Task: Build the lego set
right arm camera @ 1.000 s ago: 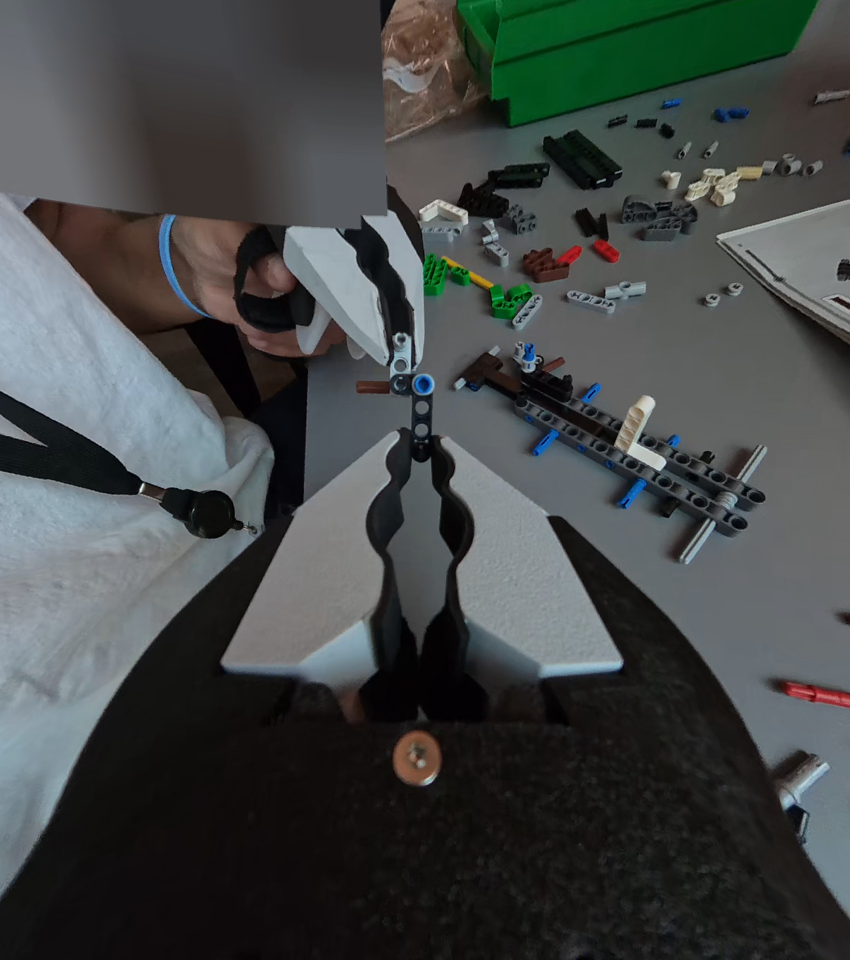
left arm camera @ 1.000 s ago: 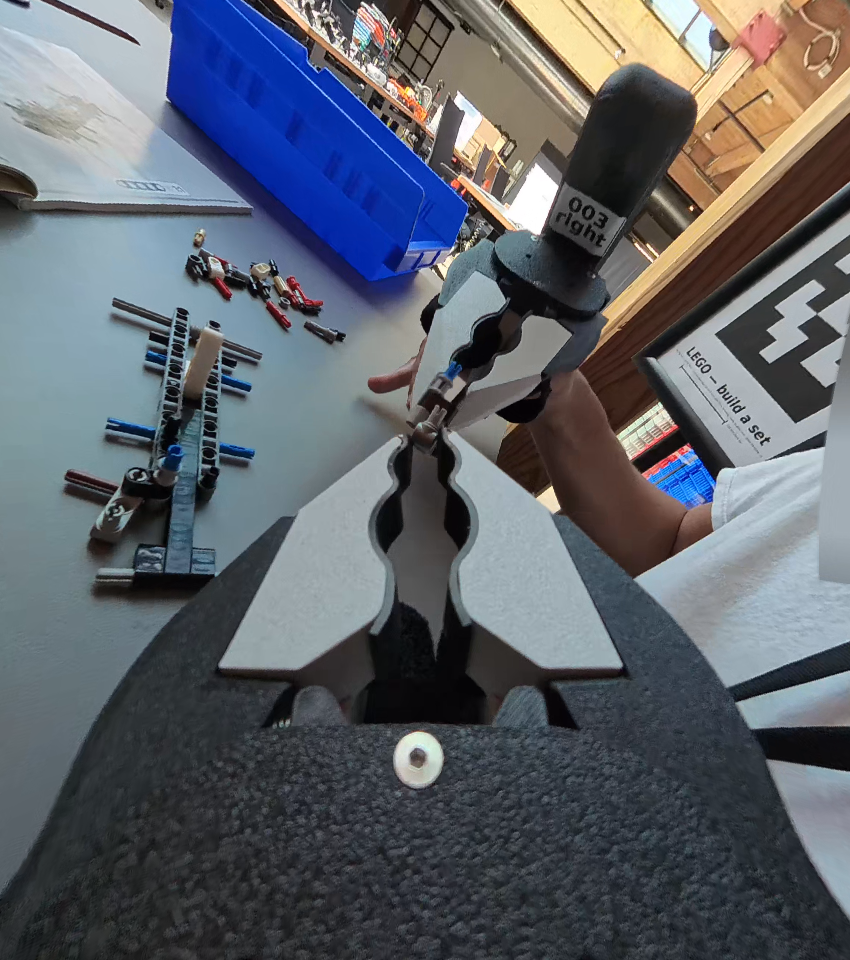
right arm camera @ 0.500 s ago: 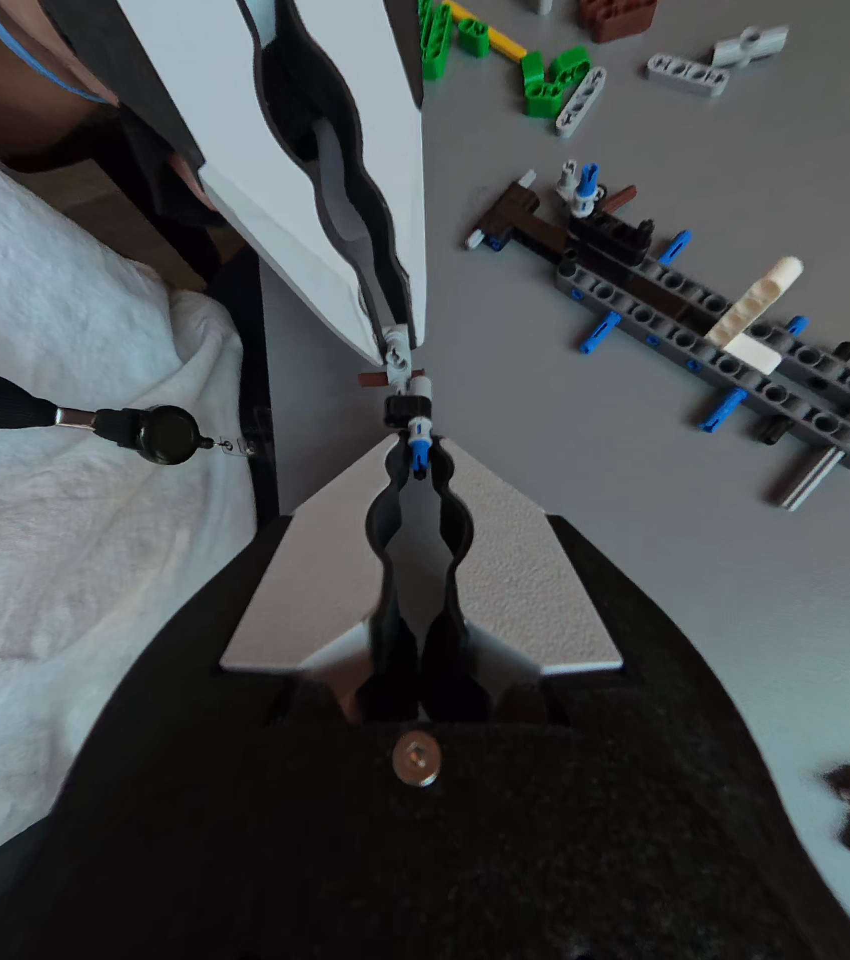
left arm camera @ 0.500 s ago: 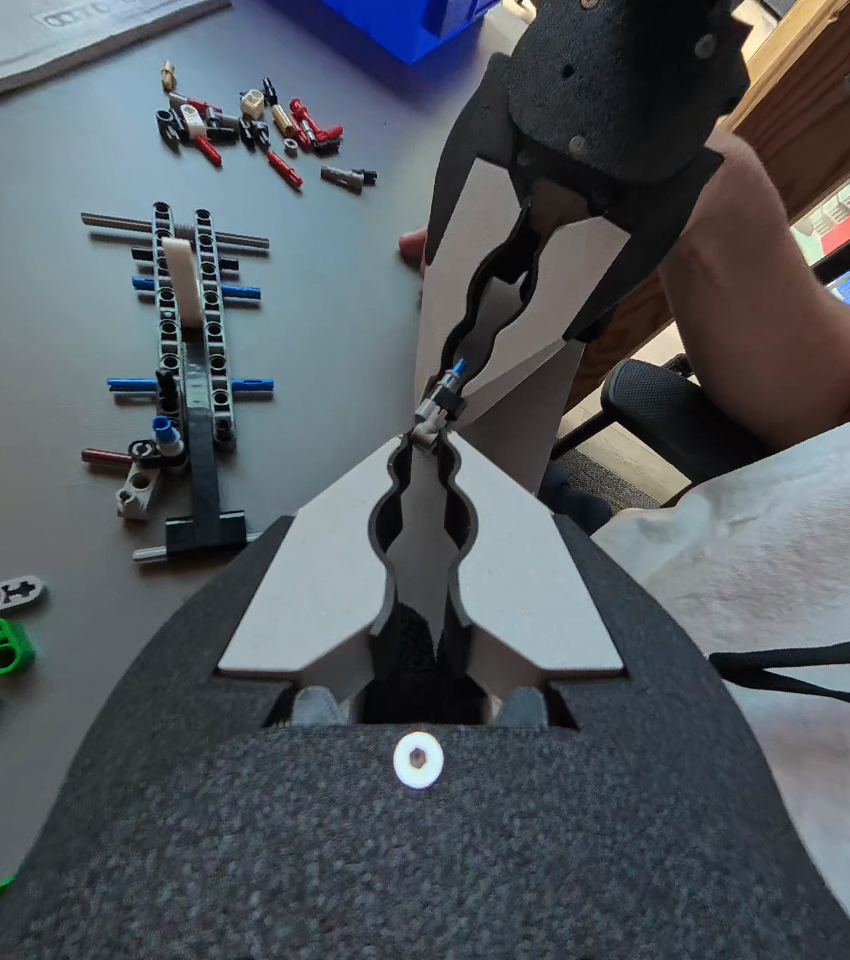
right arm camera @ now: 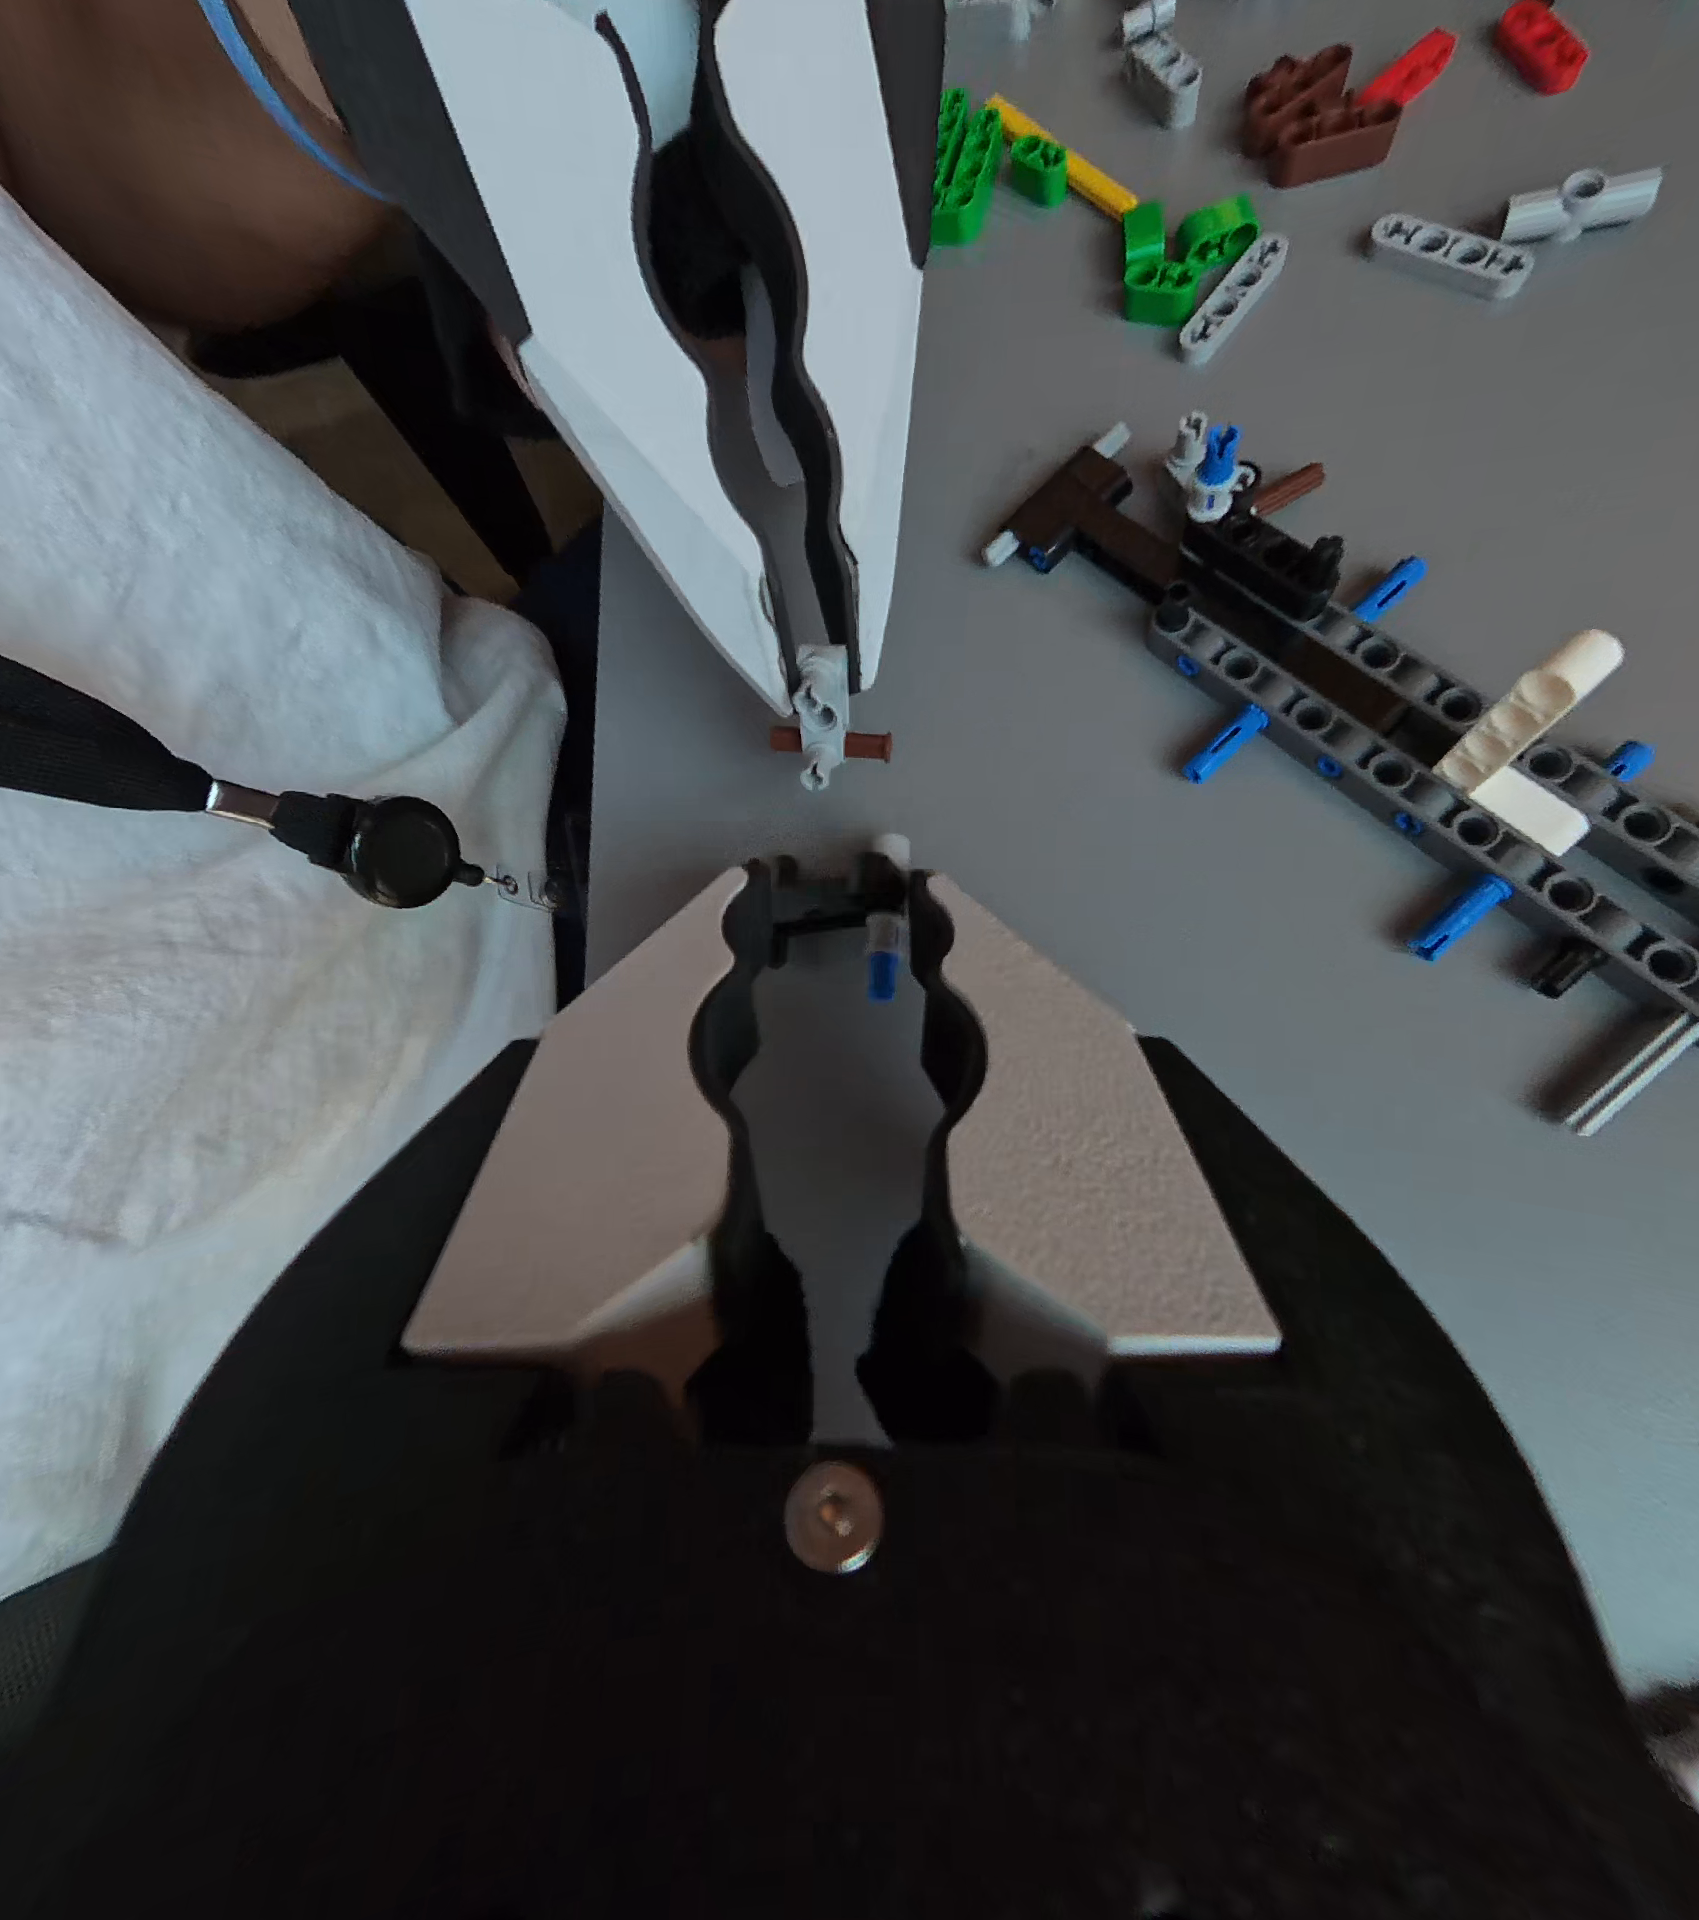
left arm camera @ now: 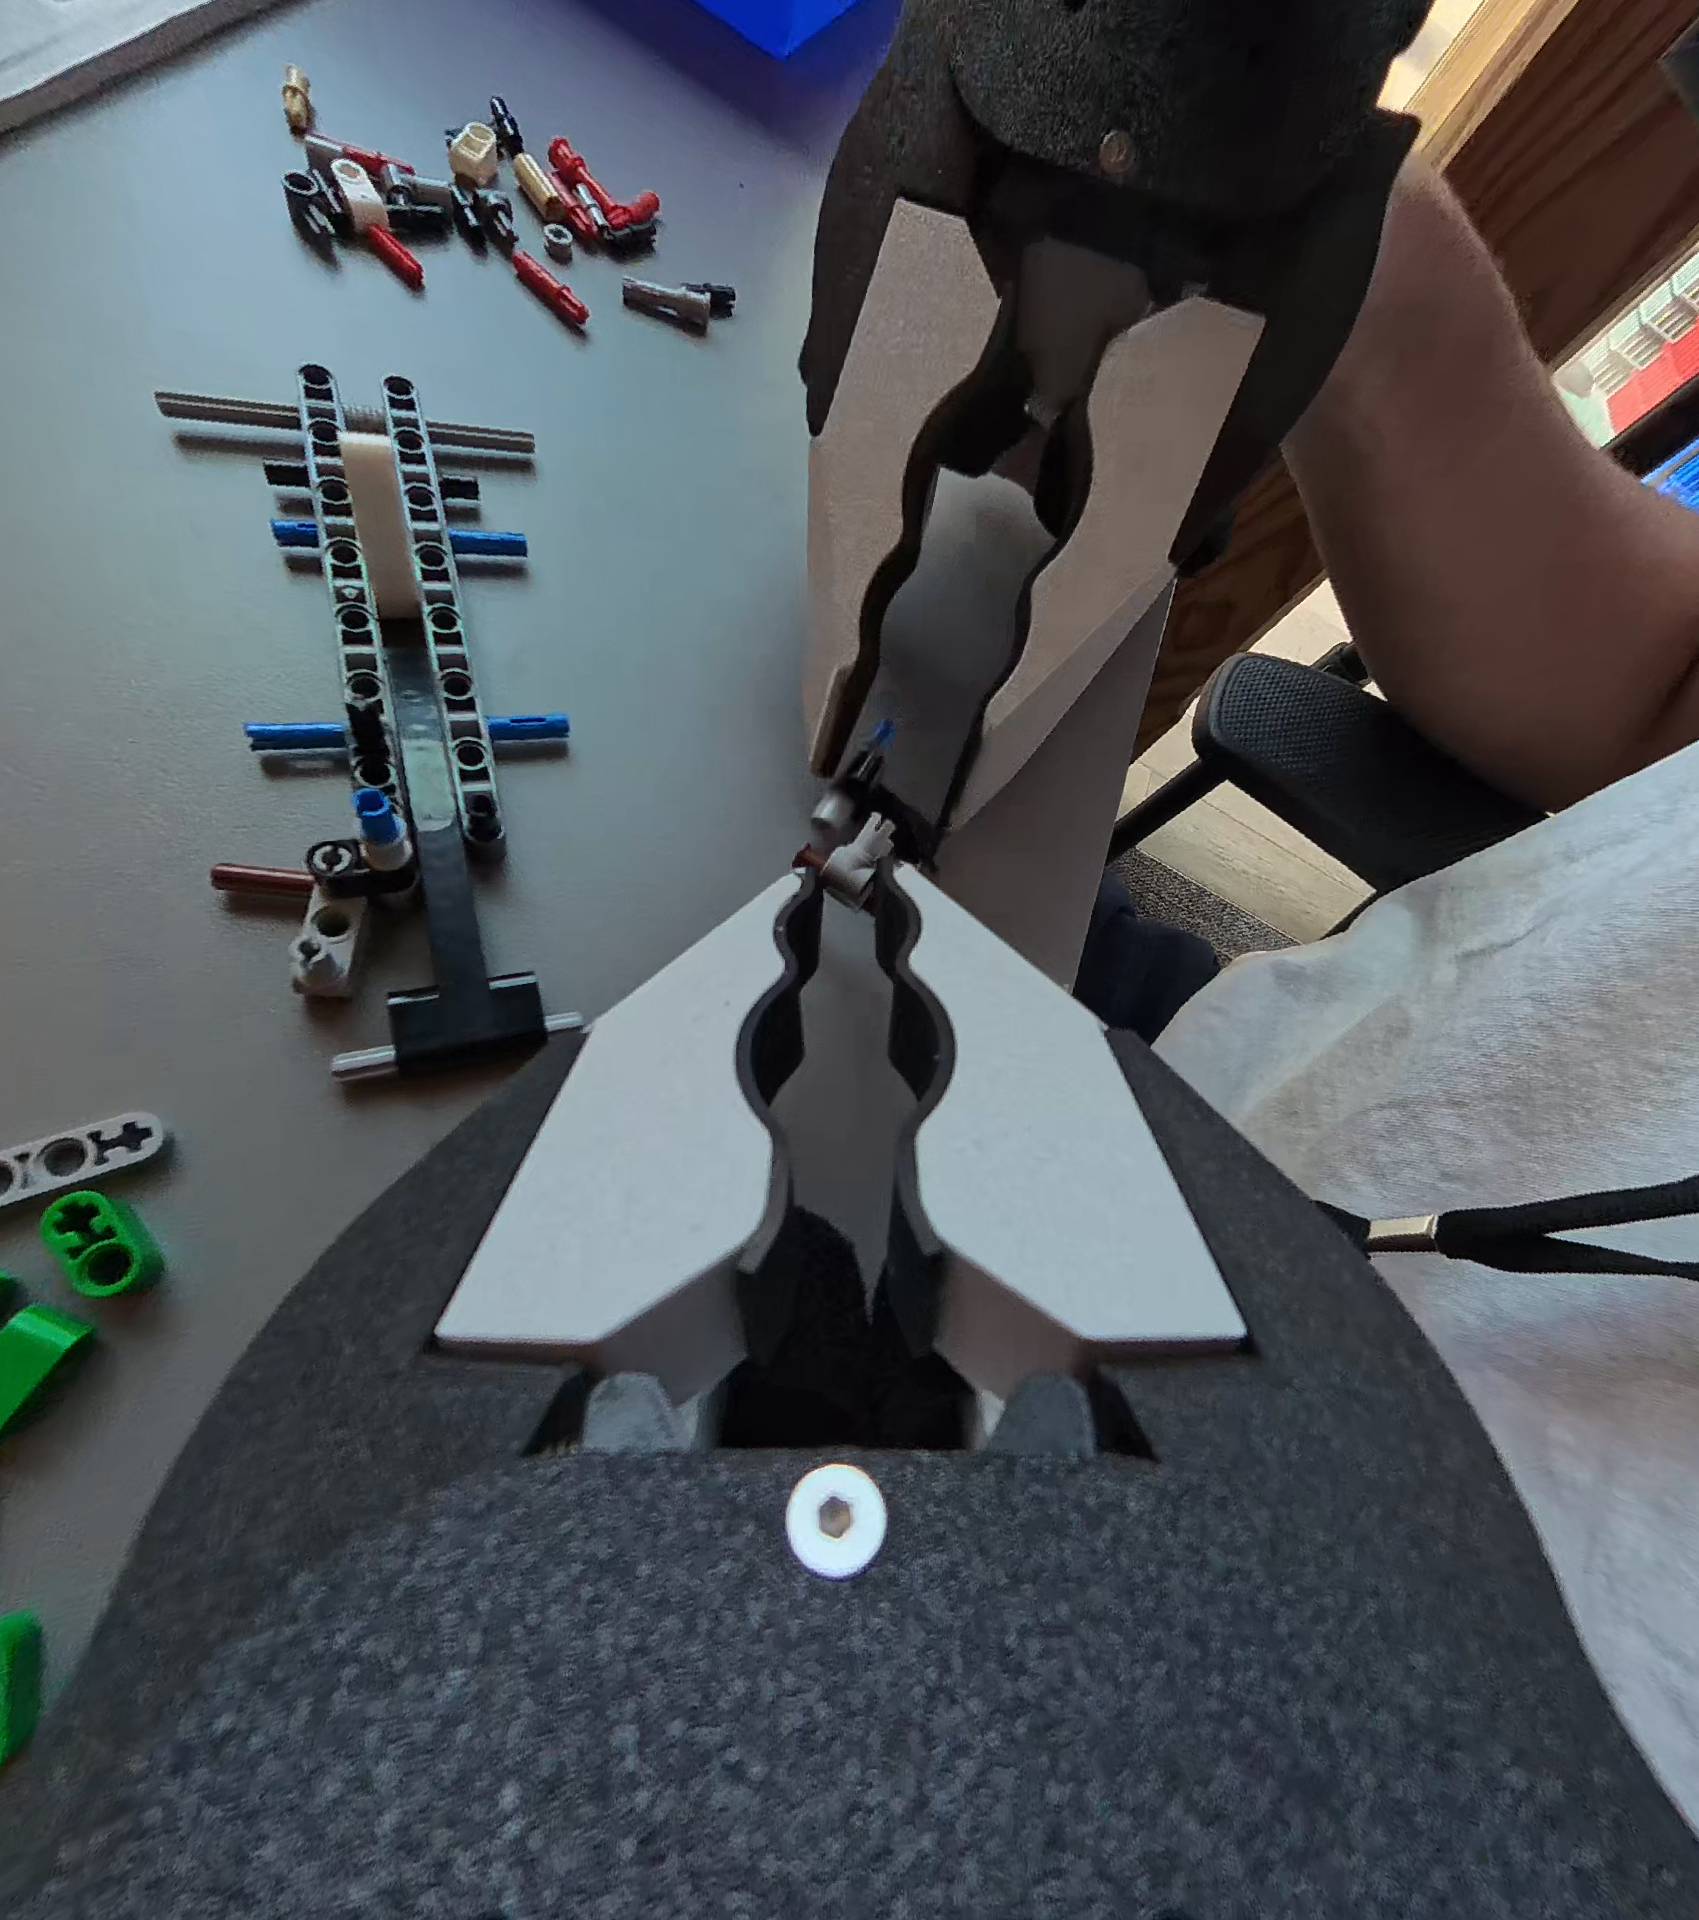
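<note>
You are mid-join on a small sub-assembly: your left claw (right arm camera: 821, 717) is closed on a light grey connector (right arm camera: 821, 712) with a brown axle (right arm camera: 829, 742) through it, and your right claw (right arm camera: 837, 894), partly open, holds a black piece with a blue-and-white pin (right arm camera: 883, 951) across its tips. In the right wrist view the two parts sit near each other but apart, so the next move likely calls for lining the pin up and pressing straight in. You work just past the worktop (right arm camera: 1084, 935) edge, with the long grey beam frame (right arm camera: 1468, 790) well clear.
</note>
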Motion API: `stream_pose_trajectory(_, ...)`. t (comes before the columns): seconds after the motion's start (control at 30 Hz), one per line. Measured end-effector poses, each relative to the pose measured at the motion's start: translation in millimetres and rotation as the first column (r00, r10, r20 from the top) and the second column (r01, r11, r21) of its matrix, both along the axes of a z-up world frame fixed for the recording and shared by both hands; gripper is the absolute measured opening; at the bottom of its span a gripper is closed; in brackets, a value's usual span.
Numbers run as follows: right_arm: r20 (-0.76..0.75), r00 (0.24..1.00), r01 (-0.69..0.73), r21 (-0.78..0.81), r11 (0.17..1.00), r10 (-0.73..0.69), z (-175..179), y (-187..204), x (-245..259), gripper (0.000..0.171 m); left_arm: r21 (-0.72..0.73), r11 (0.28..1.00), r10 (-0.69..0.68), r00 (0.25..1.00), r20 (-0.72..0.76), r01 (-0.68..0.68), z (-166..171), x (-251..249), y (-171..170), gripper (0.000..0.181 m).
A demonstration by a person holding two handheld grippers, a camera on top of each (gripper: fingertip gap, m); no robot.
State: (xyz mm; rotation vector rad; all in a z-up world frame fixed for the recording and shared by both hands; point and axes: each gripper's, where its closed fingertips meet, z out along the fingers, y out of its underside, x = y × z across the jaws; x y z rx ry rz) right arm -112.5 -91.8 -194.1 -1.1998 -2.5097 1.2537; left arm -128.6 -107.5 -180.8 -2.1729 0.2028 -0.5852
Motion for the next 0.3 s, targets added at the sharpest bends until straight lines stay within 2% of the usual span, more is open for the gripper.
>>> stream_pose_trajectory(0.03,-0.017,1.0,0.012,-0.015,1.0,-0.013,1.3,1.2,-1.4,0.021,0.003,1.0,0.003,1.0,0.004,-0.003,0.7,-0.6,0.2,0.008)
stream_pose_trajectory(0.13,-0.029,0.998,0.05,-0.062,0.997,-0.052,3.2,4.5,-0.6,0.017,0.002,1.0,0.017,1.0,-0.006,-0.017,-0.1,-4.4,0.3,0.008)
stream_pose_trajectory(0.23,-0.008,0.989,0.145,-0.07,0.987,-0.146,2.3,15.4,0.4,0.019,0.011,1.0,0.021,1.0,-0.019,-0.021,0.3,-6.1,-1.0,0.008)
stream_pose_trajectory(0.3,-0.013,0.982,0.186,-0.102,0.977,-0.188,9.6,14.6,4.1,0.027,0.024,1.0,0.019,1.0,-0.019,-0.019,2.1,-5.7,-1.4,0.008)
